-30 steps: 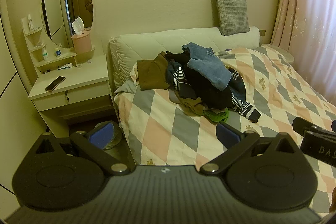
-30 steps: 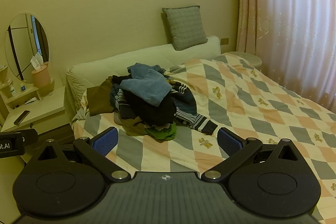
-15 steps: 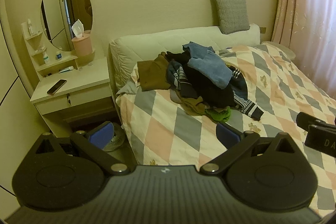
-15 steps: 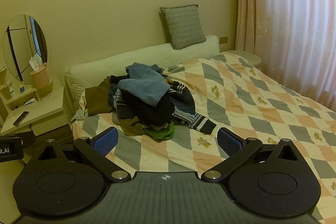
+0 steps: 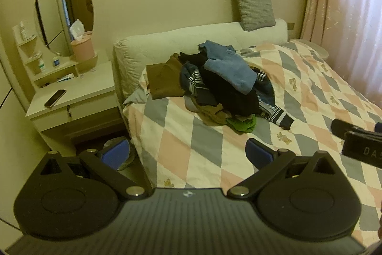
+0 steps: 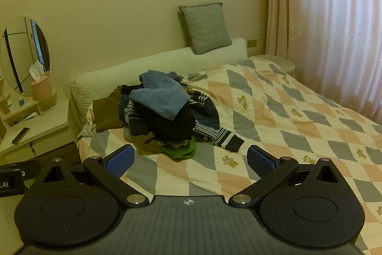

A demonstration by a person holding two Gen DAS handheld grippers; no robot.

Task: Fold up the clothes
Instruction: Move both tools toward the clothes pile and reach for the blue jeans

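Note:
A pile of clothes lies on the bed near the headboard, also in the right wrist view. A blue garment tops it, with dark, striped, brown and green pieces beneath. A brown garment lies flat at its left. My left gripper is open and empty, well short of the pile. My right gripper is open and empty, also short of the pile. The right gripper's body shows at the right edge of the left wrist view.
The bed has a diamond-patterned quilt and a white headboard with a grey cushion. A dresser with oval mirror, tissue holder and phone stands left. Pink curtains hang at right.
Both grippers have drifted slightly back and to the left, so the pile sits a little further right in the views. Both stay open and empty.

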